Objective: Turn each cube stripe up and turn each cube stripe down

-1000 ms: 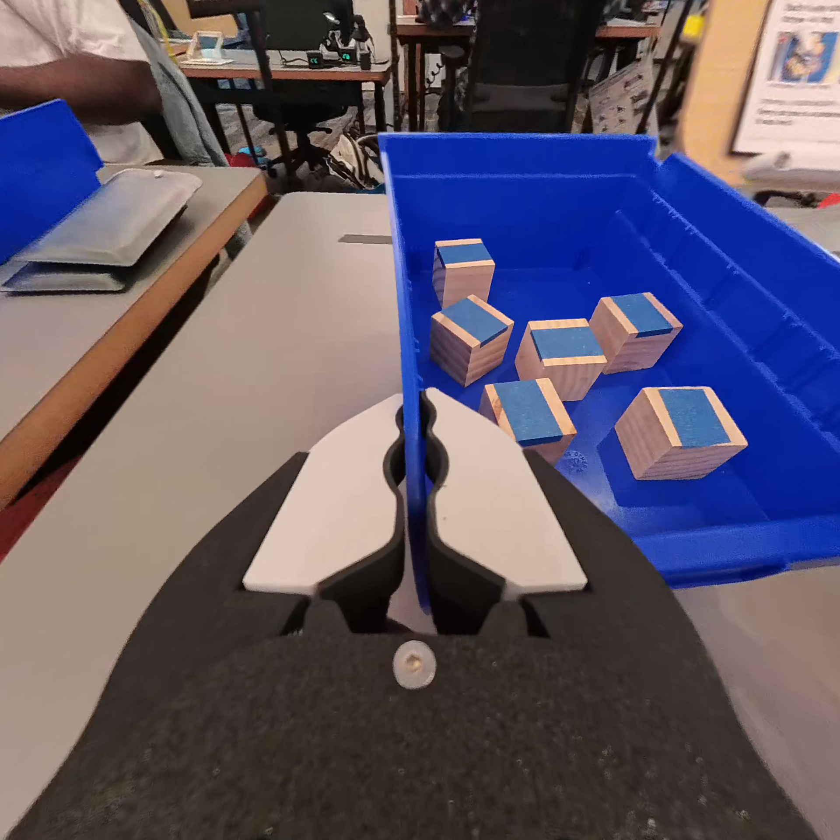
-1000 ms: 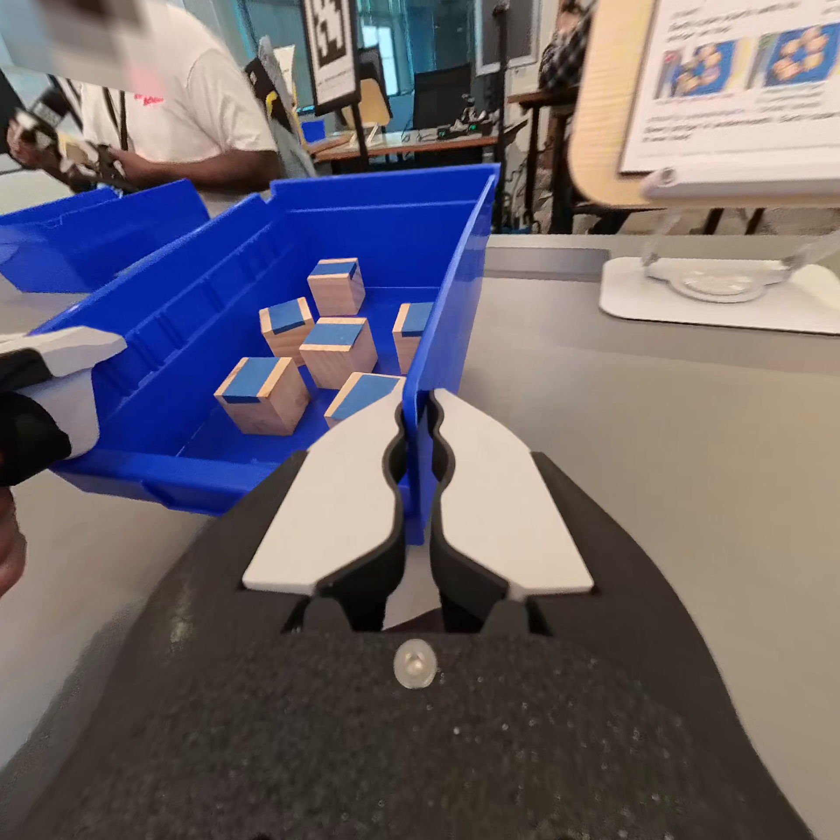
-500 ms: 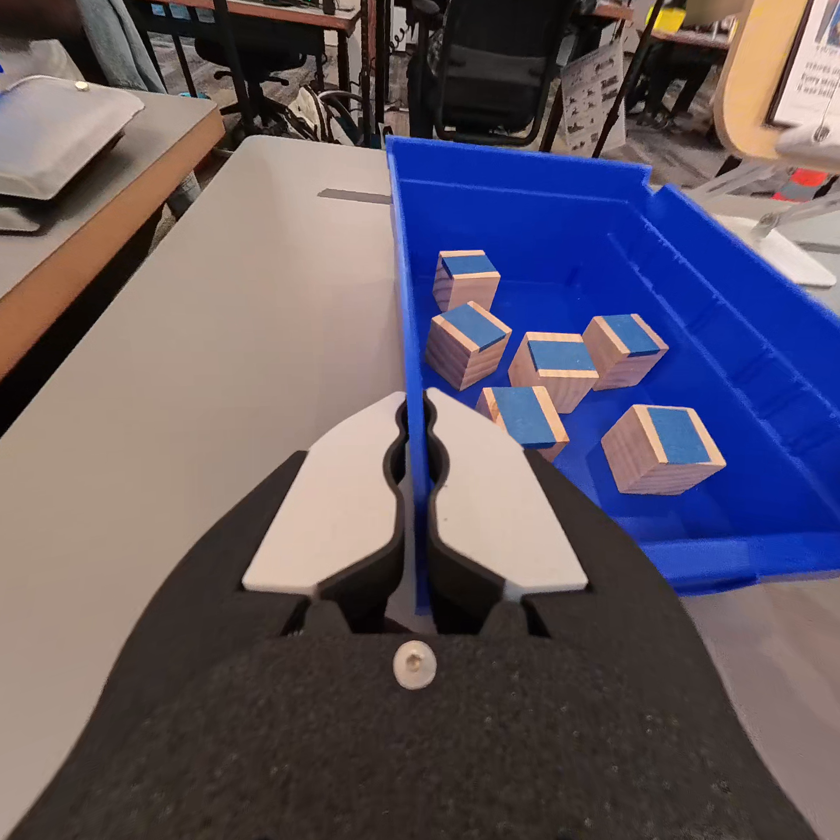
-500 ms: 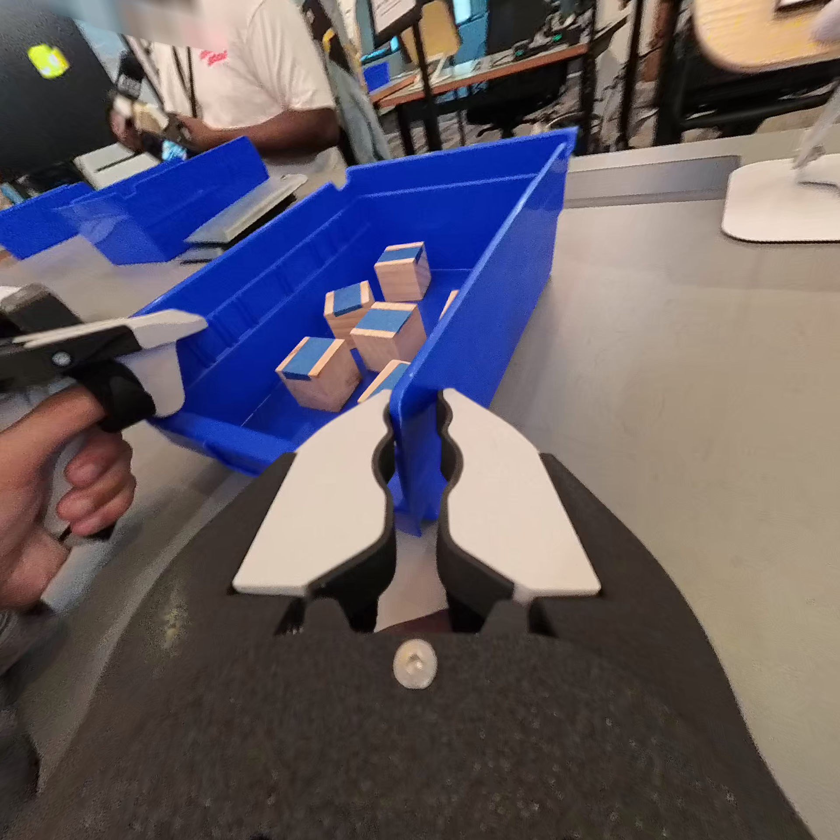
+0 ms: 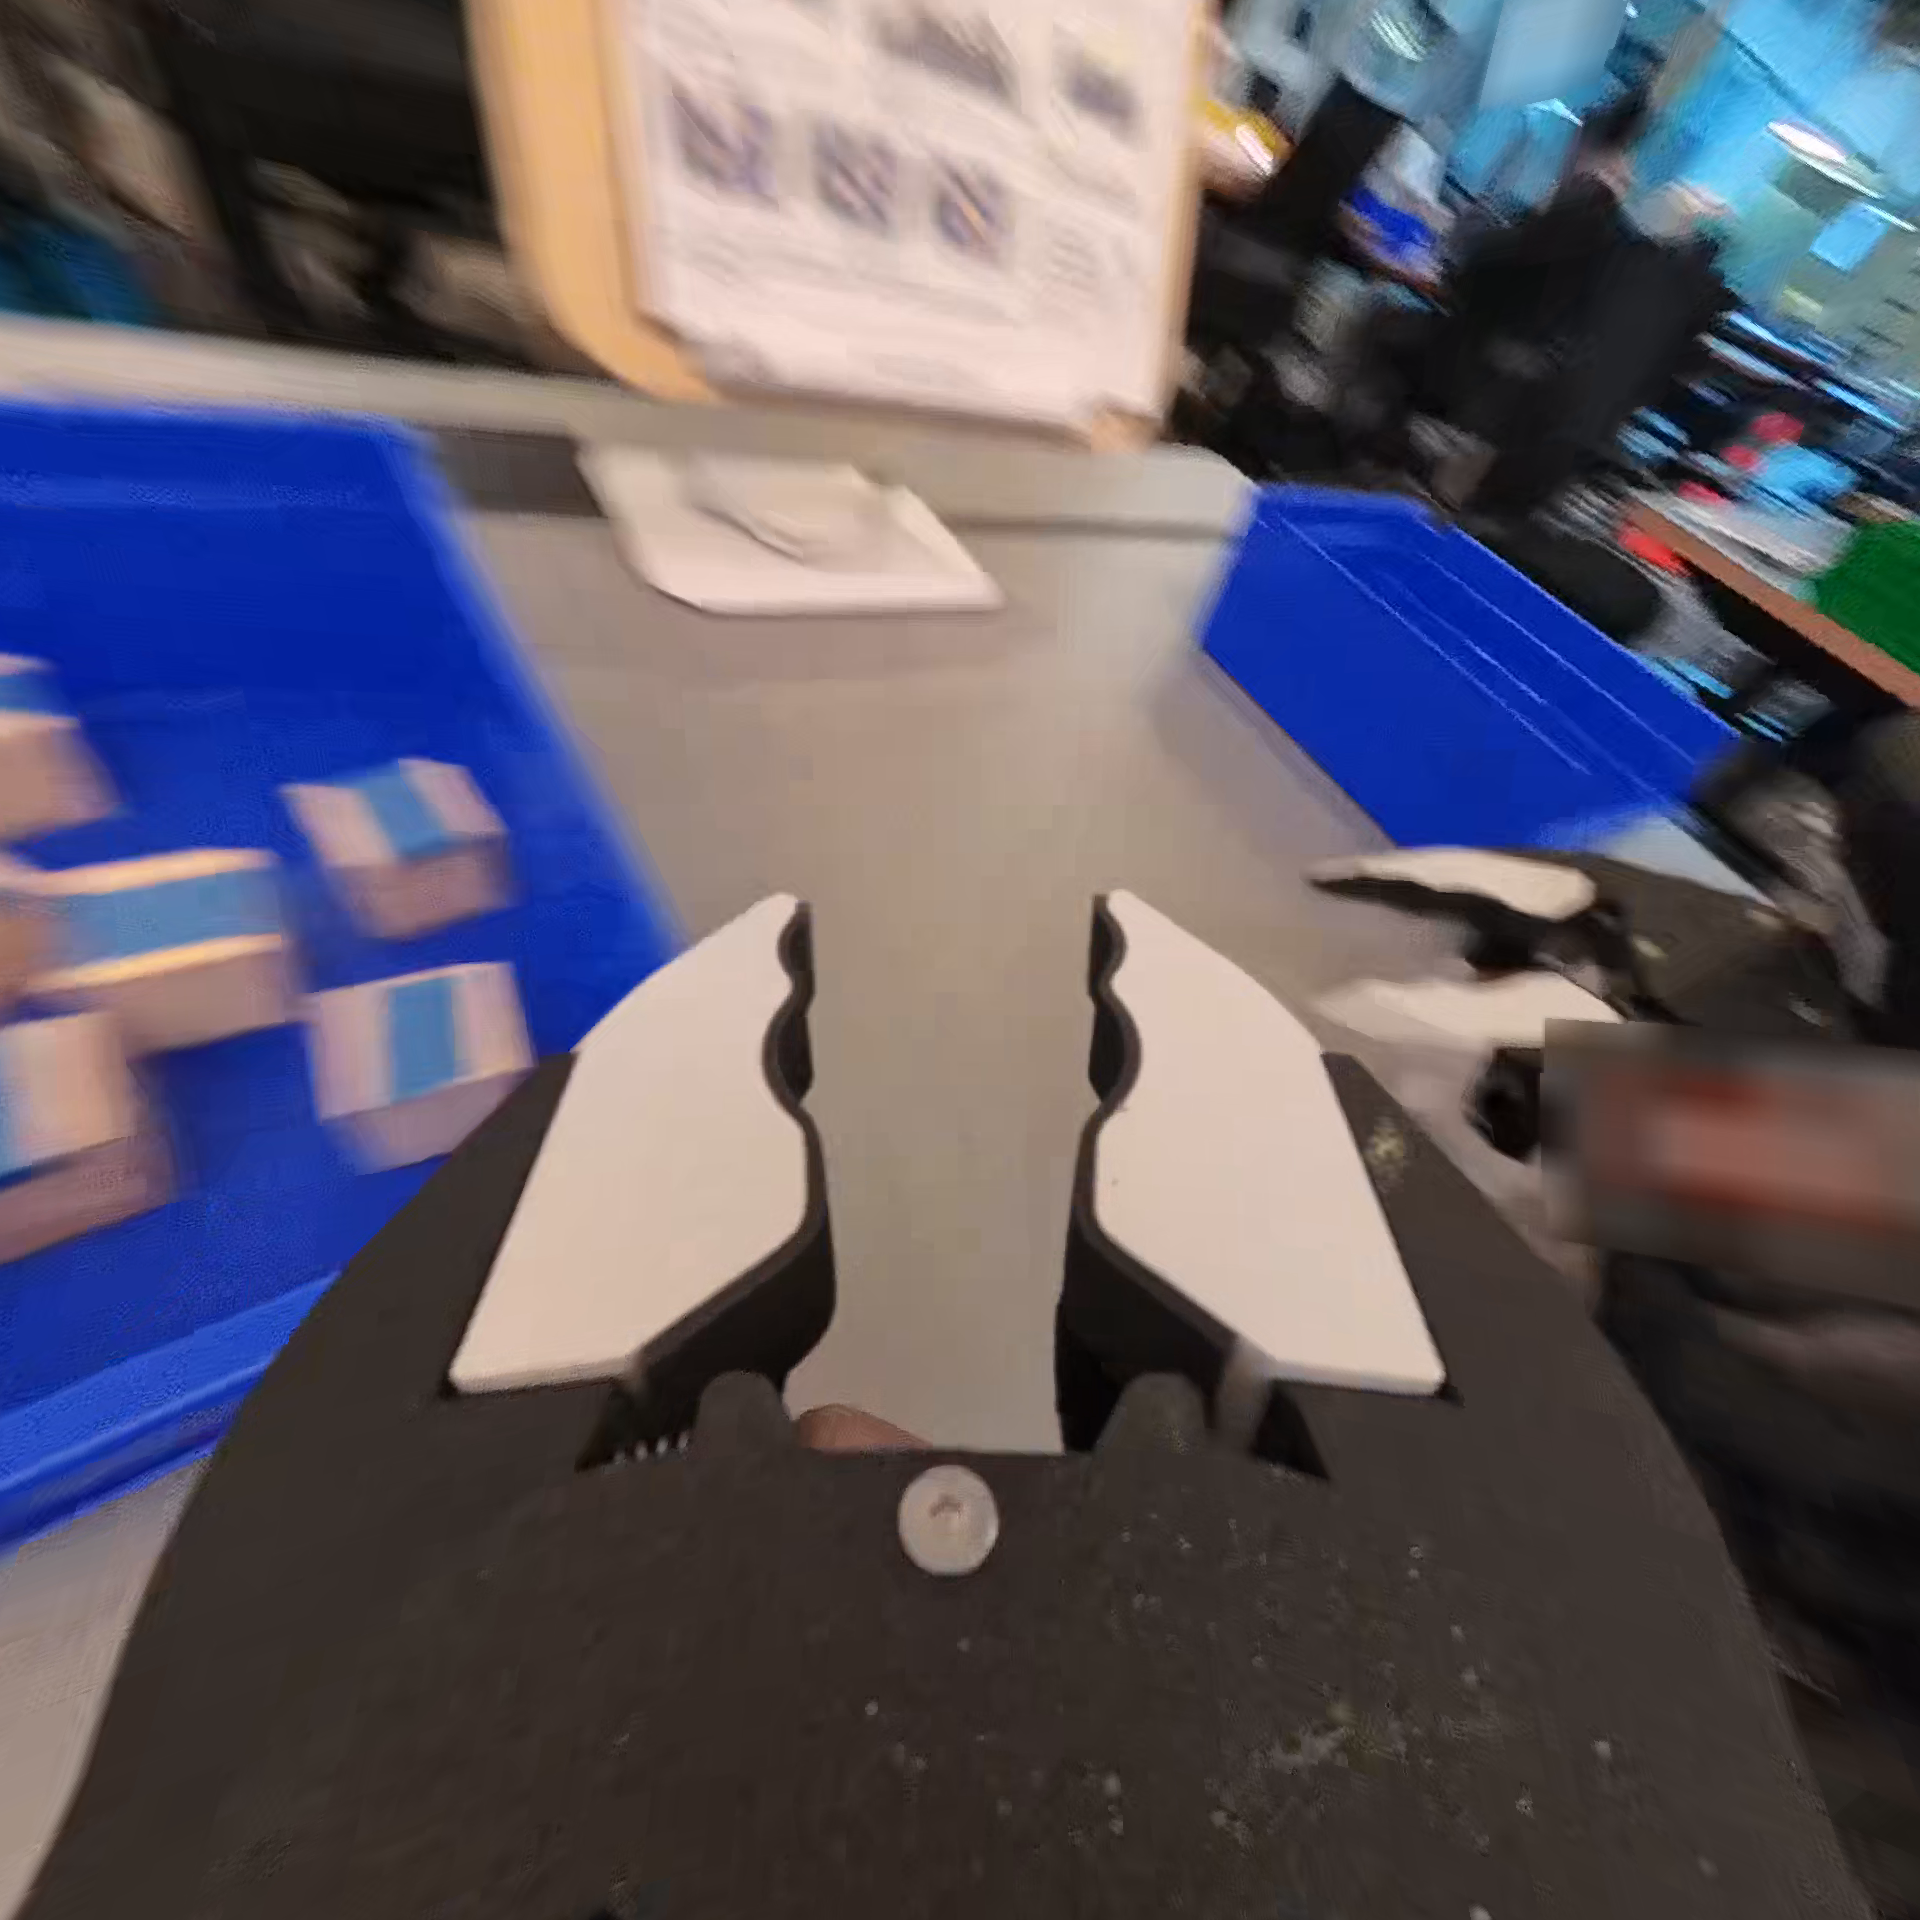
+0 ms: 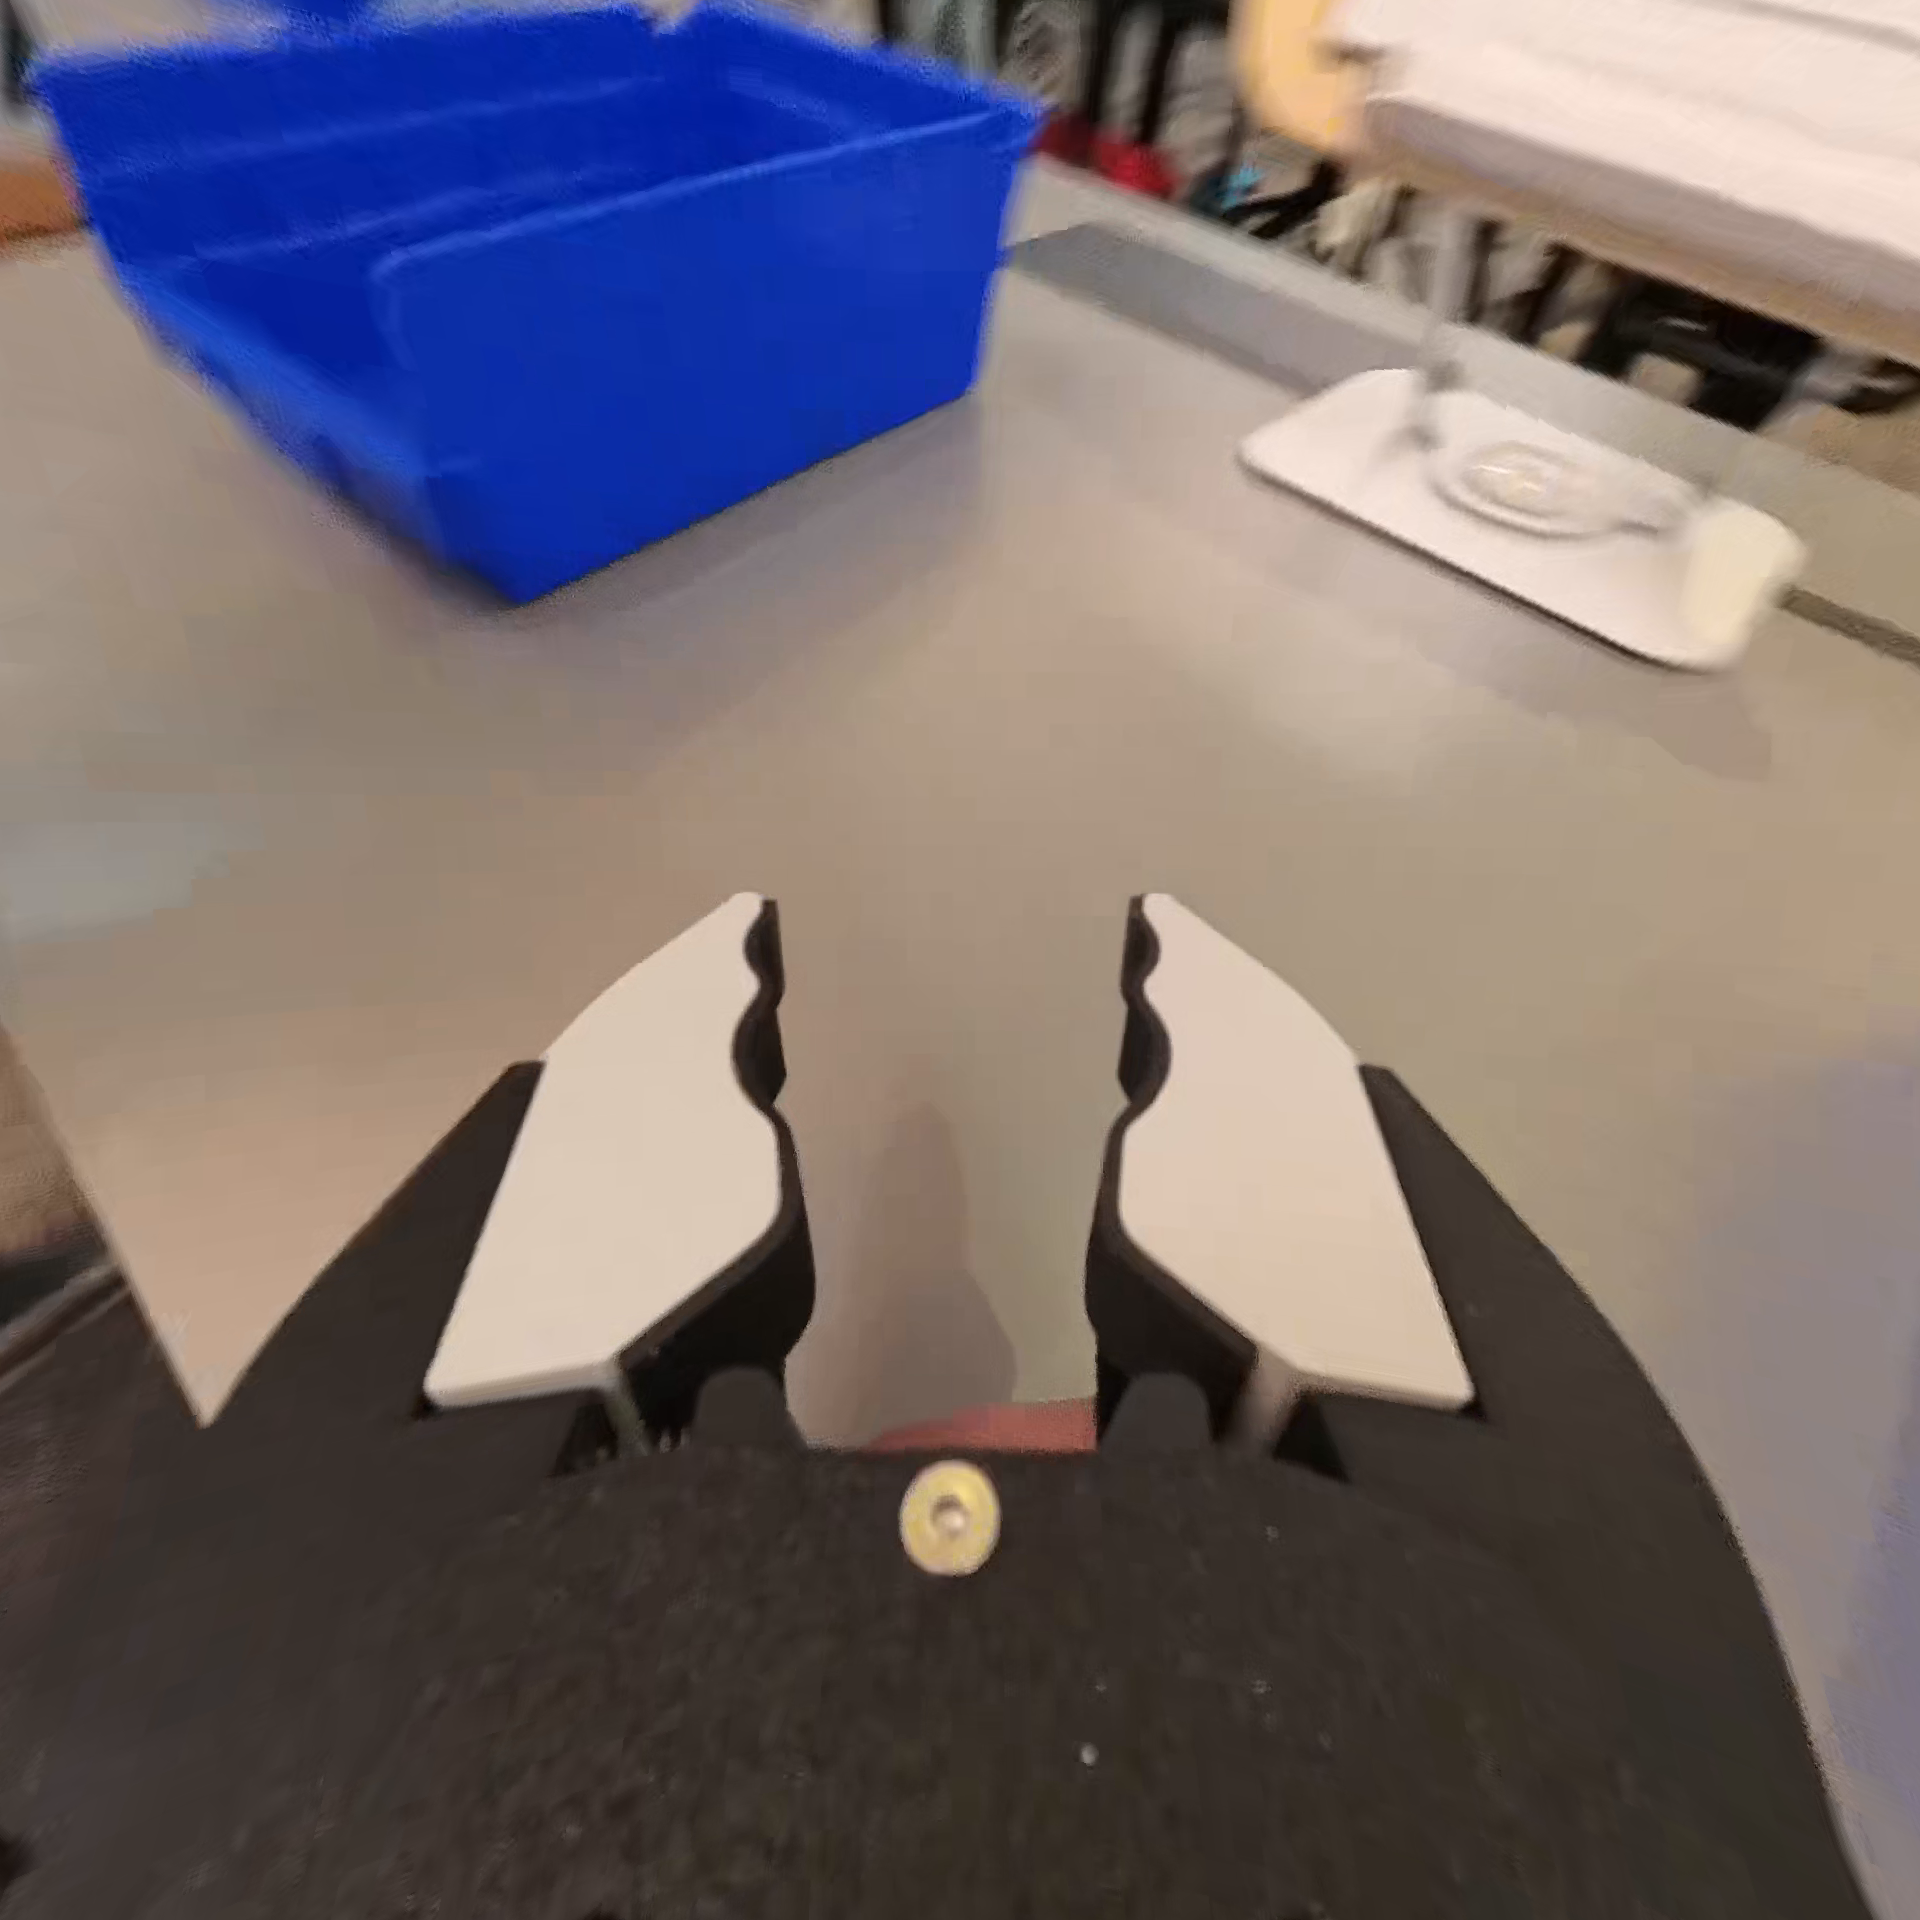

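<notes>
Both grippers' fingers [image 5: 665, 1132] spread, empty, over grey table [image 6: 935, 748], blue bin [image 6: 582, 301], blurred workshop behind.

The left gripper [image 5: 945, 925] is hovering with fingers spread apart, holding nothing; the right gripper [image 6: 951, 920] is likewise gaping empty, just beside it.

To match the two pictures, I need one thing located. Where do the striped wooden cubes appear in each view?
Left wrist view: the cubes are at the left edge, blurred, inside the cube bin.
Right wrist view: no cubes show; only the outside of a blue bin is at the upper left.
Shared landmark: the white stand base on the grey table.
</notes>
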Demonstrator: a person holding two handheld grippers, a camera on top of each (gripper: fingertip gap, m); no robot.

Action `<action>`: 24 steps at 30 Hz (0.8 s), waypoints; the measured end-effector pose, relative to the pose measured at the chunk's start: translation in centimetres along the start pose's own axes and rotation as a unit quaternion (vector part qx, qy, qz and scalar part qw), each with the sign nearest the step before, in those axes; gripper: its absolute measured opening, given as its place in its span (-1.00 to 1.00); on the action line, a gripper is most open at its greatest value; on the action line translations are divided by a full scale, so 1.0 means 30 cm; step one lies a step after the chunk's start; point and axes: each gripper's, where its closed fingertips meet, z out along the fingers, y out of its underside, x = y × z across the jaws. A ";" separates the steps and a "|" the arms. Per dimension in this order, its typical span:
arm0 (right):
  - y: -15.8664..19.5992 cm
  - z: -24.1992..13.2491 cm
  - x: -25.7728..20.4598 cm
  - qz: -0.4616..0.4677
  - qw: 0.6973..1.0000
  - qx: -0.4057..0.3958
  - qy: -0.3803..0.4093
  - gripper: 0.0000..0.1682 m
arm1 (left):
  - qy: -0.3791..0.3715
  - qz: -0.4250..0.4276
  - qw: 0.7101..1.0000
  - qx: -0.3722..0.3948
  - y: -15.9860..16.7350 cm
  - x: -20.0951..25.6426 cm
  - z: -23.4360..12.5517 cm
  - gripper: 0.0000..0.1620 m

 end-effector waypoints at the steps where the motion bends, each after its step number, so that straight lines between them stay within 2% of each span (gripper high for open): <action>1: 0.010 -0.033 0.057 0.045 0.999 0.028 0.010 -0.29 | 0.033 -0.011 0.999 -0.032 0.037 0.064 0.082 -0.33; 3: 0.021 -0.069 0.119 0.112 0.991 0.064 -0.021 -0.24 | 0.046 -0.030 0.996 -0.072 0.100 0.126 0.222 -0.33; 4: 0.030 -0.073 0.171 0.130 0.989 0.064 -0.005 -0.24 | 0.045 -0.032 0.995 -0.082 0.127 0.145 0.277 -0.37; 6: 0.036 -0.070 0.250 0.128 0.989 0.065 0.025 -0.23 | 0.026 -0.022 0.996 -0.088 0.170 0.160 0.361 -0.40; 9: 0.031 -0.060 0.295 0.125 0.989 0.072 0.042 -0.19 | -0.023 0.018 0.995 -0.099 0.220 0.144 0.423 -0.38; 14: 0.015 -0.059 0.289 0.106 0.989 0.089 0.045 -0.21 | -0.067 0.059 0.993 -0.081 0.275 0.099 0.390 -0.37; 18: 0.001 -0.076 0.280 0.080 0.989 0.108 0.058 -0.25 | -0.043 0.066 0.996 -0.042 0.251 0.127 0.353 -0.33; 24: -0.007 -0.088 0.272 0.063 0.988 0.121 0.067 -0.27 | -0.038 0.065 0.996 -0.053 0.287 0.122 0.351 -0.31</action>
